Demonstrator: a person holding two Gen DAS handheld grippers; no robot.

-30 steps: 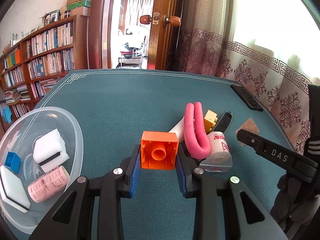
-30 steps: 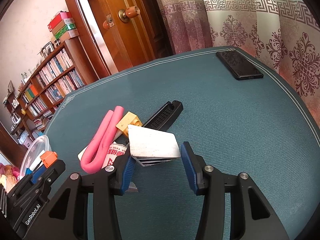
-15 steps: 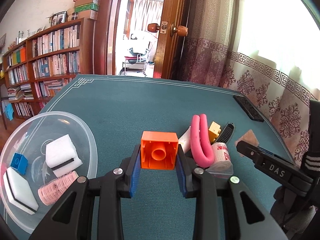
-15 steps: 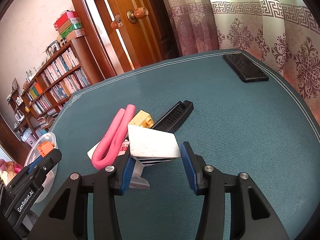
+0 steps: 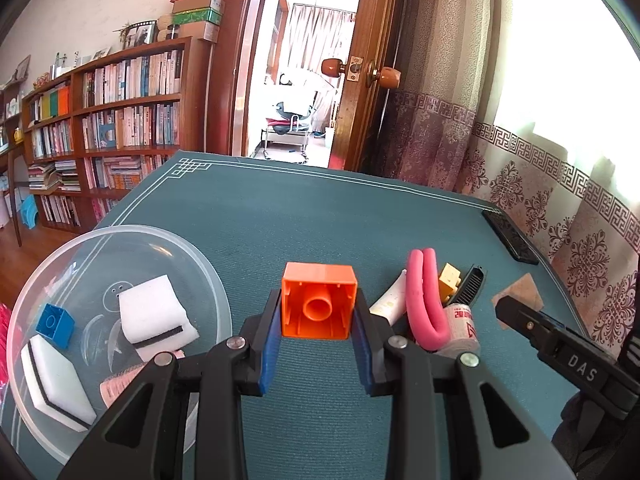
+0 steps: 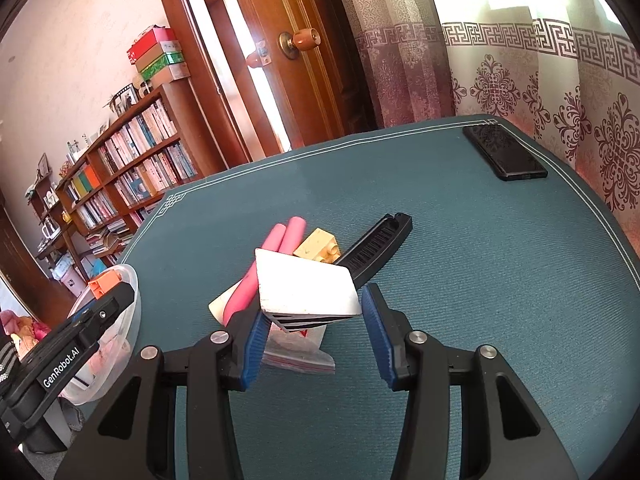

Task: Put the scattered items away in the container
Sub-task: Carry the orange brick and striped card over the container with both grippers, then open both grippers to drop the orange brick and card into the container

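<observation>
My left gripper is shut on an orange brick, held above the teal table just right of the clear plastic bowl. The bowl holds a blue brick, two white sponges and a pink roller. My right gripper is shut on a white sponge with a black layer, raised over the pile. That pile has a pink foam tube, a yellow brick, a black comb and a bagged roll.
A black phone lies near the table's far right edge, by the patterned curtain. A brown card patch lies right of the pile. Bookshelves and an open wooden door stand behind the table. Bare teal cloth stretches across the far half.
Both grippers have risen and drawn back with their loads. The bowl has slid further into the left wrist view, and in the right wrist view the bowl and left gripper now sit closer.
</observation>
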